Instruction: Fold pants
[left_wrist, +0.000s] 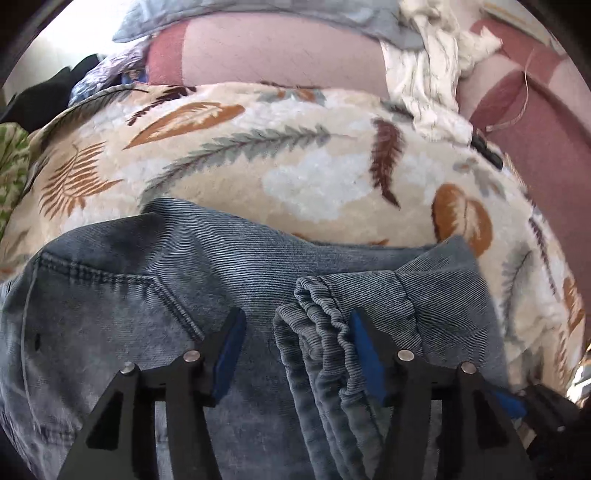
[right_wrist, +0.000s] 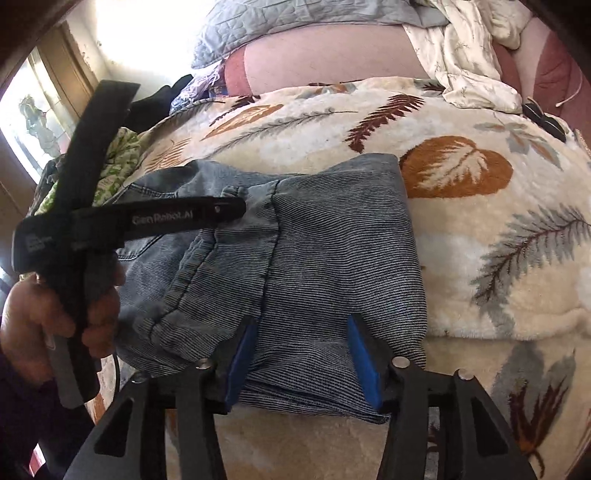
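Note:
Blue denim pants (left_wrist: 207, 266) lie folded on a leaf-patterned fleece blanket (left_wrist: 295, 166). In the left wrist view my left gripper (left_wrist: 295, 325) stands open just above them; the gathered elastic waistband (left_wrist: 325, 325) bunches between its blue pads and leans on the right pad (left_wrist: 364, 343), while the left pad is clear. In the right wrist view my right gripper (right_wrist: 301, 334) is open over the near edge of the folded pants (right_wrist: 325, 240), the flat fabric lying between its pads unpinched. The left gripper (right_wrist: 221, 210) shows there too, held by a hand (right_wrist: 48, 314), its tip over the waistband.
Blanket edge (right_wrist: 480, 332) drops off near the front. A white floral cloth (left_wrist: 424, 74), a grey quilt (right_wrist: 295, 29) and a pink cushion (left_wrist: 277, 51) lie behind. Green patterned fabric (right_wrist: 122, 155) and dark clothes sit at the left. A small black object (right_wrist: 546, 118) rests at the right.

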